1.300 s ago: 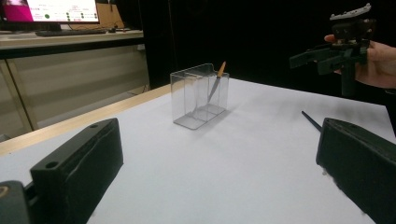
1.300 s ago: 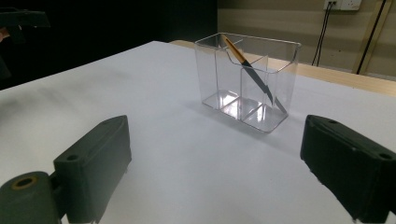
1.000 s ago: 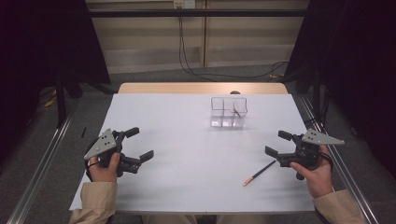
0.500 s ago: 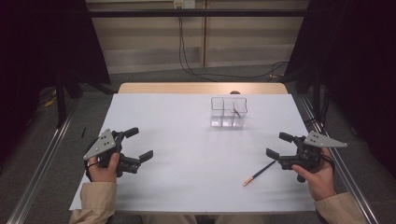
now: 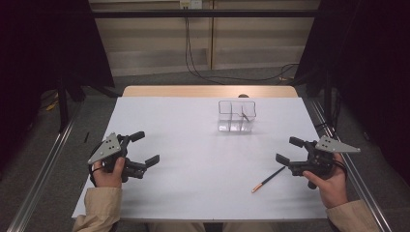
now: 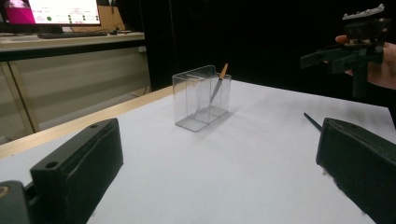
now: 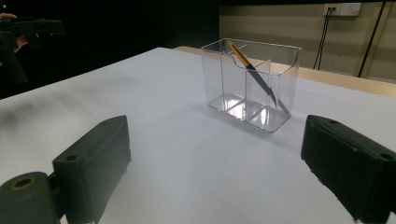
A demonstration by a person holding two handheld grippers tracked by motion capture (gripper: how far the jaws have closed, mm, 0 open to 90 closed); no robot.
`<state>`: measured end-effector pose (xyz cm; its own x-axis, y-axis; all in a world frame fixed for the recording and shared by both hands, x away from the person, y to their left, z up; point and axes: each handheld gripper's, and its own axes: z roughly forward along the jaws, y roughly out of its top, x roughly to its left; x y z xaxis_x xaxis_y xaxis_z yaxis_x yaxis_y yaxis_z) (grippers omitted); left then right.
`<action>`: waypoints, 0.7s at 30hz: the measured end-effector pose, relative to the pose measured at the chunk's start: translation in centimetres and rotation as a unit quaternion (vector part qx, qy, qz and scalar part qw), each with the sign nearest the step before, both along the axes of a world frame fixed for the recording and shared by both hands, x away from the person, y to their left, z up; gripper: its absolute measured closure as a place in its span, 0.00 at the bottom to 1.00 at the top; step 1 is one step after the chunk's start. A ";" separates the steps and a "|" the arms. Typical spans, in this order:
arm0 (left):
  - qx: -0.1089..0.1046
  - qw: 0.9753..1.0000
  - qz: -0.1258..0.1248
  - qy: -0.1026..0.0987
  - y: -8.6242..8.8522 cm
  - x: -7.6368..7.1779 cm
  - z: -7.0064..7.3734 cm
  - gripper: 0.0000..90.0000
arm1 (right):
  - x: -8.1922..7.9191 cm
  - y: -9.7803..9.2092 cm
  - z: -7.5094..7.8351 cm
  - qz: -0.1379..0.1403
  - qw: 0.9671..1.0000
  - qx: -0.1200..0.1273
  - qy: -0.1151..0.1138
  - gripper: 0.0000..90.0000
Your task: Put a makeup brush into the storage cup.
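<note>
The right gripper (image 5: pixel 290 151) hangs above the table's (image 5: pixel 193 193) near right part, jaws spread wide and holding nothing. The loose pen (image 5: pixel 269 179) lies flat on the white sheet just below and to the inside of those jaws, gold end nearest the person, dark tip pointing up toward the gripper. The likely step is picking this pen up. To do it well, the gripper should drop and tilt down so both jaws straddle the barrel near its middle, across its length, then close gently so the thin pen does not roll or skid away.

The left gripper (image 5: pixel 145 147), also spread and empty, waits on the far side of the sheet from the right one. Ahead of both stands the clear divided holder (image 5: pixel 236 117), where another pen (image 7: pixel 254 74) leans.

Compared with a second ago, the right gripper has shifted slightly down and outward; the loose pen, holder and left gripper are unchanged.
</note>
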<state>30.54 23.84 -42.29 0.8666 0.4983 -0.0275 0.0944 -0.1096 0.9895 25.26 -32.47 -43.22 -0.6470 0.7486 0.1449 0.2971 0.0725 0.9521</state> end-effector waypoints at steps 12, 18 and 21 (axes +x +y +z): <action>-0.003 1.000 0.004 0.000 0.1 0.1 -0.1 0.00 | 1.5 0.7 0.4 0.022 1.000 -0.015 0.010 0.08; -0.002 1.000 0.002 0.001 0.0 0.1 -0.1 0.00 | 2.1 1.0 0.2 0.032 0.999 -0.028 0.023 0.08; 0.000 1.000 0.002 0.002 0.0 0.1 0.0 0.00 | 2.4 1.1 0.0 0.031 0.999 -0.030 0.028 0.08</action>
